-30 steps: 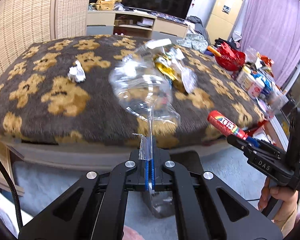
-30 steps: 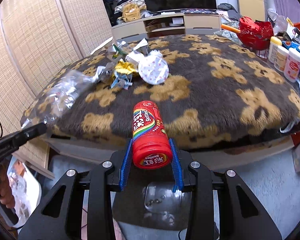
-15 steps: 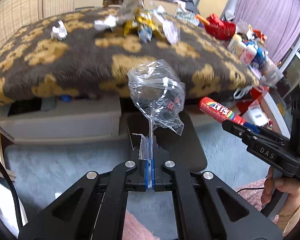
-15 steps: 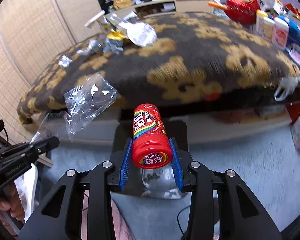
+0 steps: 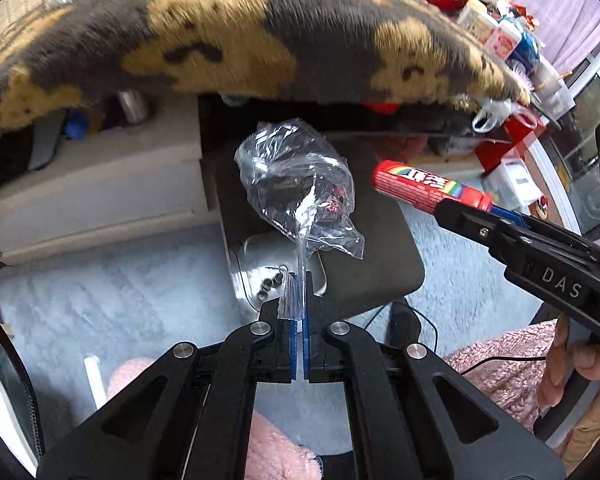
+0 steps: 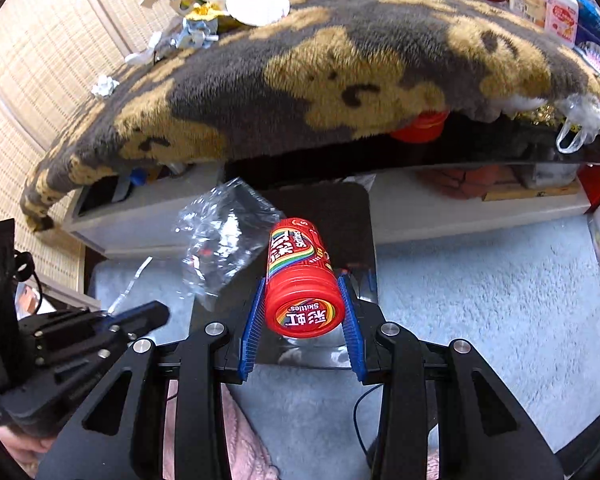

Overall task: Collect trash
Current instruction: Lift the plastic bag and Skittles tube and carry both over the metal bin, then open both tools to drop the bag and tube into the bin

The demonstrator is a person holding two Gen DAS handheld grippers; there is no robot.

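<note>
Left jaws clamped on clear plastic wrapper (image 5: 300,188), right jaws around red Skittles tube (image 6: 302,276), side by side.

Bear blanket (image 6: 340,92) overhang blocks me ahead and above. Open carpet (image 6: 500,300) to my right. Black bin (image 5: 380,256) sits directly below my loads.

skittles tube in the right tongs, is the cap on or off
On. The red cap, printed with the Skittles logo, covers the near end of the skittles tube, which lies clamped between the blue pads of the right tongs.
</note>
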